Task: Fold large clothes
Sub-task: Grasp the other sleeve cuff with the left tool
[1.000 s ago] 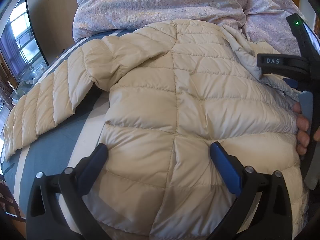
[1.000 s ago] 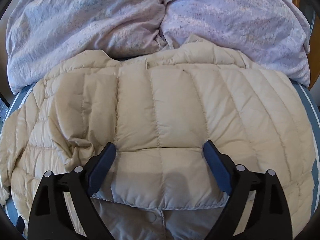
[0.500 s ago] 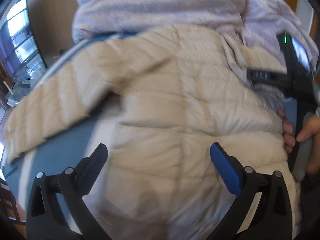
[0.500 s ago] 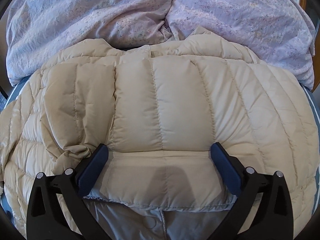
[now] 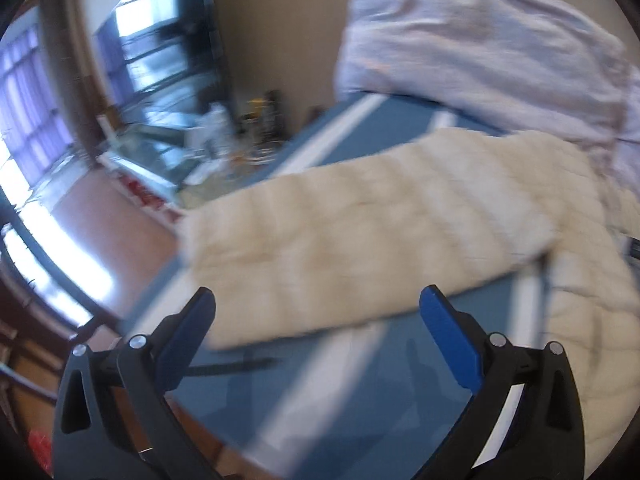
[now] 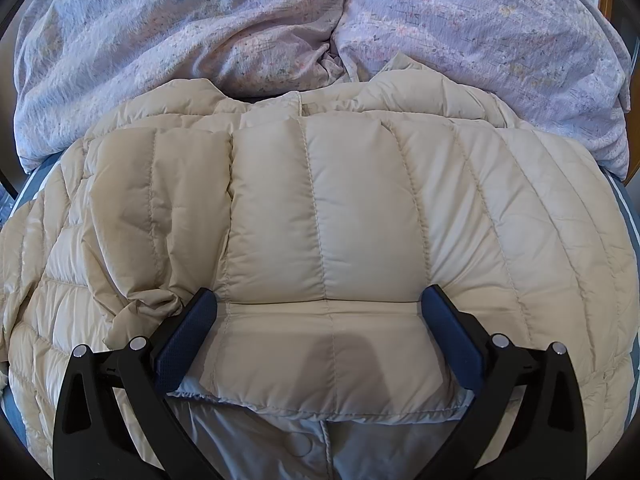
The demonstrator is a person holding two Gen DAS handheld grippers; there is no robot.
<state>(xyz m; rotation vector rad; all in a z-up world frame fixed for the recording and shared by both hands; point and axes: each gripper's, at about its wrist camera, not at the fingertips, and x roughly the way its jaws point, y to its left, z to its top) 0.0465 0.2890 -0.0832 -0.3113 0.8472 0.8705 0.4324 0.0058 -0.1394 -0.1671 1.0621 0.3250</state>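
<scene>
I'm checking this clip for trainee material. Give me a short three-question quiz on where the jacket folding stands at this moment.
1. True or false: the right gripper is clamped shut on the jacket.
2. What lies stretched across the blue striped sheet ahead of the left gripper? A) the jacket's sleeve B) a towel C) a pillow
3. Fill in: behind the jacket lies a bunched, pale purple ____.

Key:
1. False: its jaws stand wide open over a folded-over quilted panel.
2. A: the sleeve, extended sideways, though that view is blurred.
3. duvet.
</scene>
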